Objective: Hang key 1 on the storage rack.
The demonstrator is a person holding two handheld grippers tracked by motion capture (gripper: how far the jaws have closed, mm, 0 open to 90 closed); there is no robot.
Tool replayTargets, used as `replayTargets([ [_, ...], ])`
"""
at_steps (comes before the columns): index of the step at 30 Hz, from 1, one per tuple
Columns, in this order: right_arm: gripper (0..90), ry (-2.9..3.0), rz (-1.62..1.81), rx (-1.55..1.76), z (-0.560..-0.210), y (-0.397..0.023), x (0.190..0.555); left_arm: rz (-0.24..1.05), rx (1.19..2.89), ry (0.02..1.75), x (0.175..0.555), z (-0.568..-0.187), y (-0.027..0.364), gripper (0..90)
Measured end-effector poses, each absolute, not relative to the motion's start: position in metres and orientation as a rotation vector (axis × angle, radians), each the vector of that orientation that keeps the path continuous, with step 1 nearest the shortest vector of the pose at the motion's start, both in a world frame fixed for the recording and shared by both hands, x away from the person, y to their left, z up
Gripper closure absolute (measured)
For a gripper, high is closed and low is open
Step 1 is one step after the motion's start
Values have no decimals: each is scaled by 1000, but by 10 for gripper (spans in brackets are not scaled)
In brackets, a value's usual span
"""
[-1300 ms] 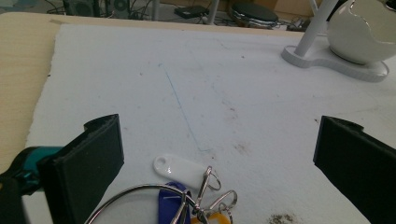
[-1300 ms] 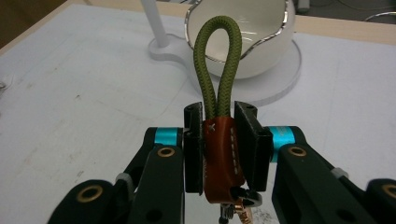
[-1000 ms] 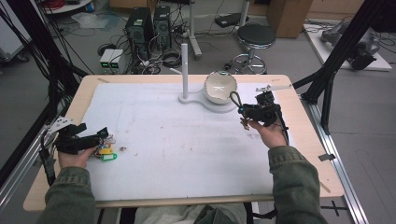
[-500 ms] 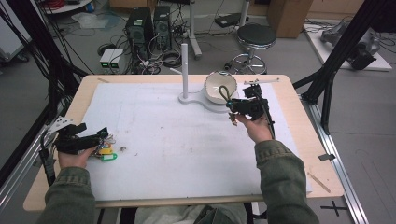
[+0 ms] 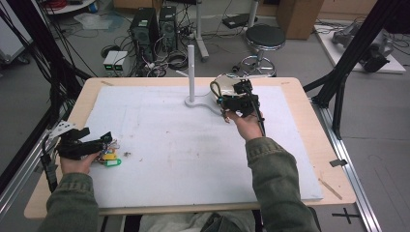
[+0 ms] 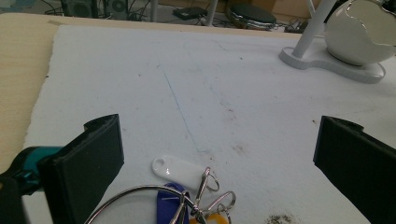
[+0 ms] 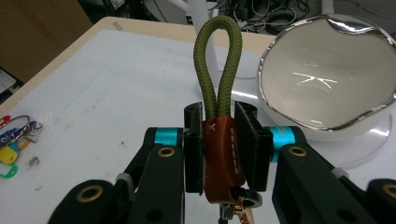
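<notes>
Right claw (image 7: 219,140): clamped on the brown leather tab of a green cord-loop keychain (image 7: 218,79), loop upright, held near the white stand (image 5: 192,72), likely for hanging. Left claw (image 6: 210,163): wide apart, straddling a key-tag bunch (image 6: 187,196) on the table (image 5: 300,87).

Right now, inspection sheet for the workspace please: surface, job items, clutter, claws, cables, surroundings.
Surface: white foam mat on wooden table, scuffed and speckled.
Job's things: olive cord loop with brown leather tab; white bowl on white post stand; key bunch with coloured tags.
Clutter: nothing seen beyond small specks.
Claws: left claw open around the keys, not touching; right claw shut on the leather tab.
Cables: black cable trails from right claw.
Surroundings: stool, computer towers, floor wiring.
</notes>
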State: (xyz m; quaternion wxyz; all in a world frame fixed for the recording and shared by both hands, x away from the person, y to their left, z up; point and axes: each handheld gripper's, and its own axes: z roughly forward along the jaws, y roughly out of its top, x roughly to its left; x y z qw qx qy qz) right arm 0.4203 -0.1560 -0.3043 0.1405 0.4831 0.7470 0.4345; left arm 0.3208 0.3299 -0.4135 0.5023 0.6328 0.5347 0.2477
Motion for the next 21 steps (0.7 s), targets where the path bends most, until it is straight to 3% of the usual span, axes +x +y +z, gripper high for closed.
replayTargets([
  [21,739,2151,1307,1359,-279,-132,437,597,1530,1292,321,-414,330,21],
])
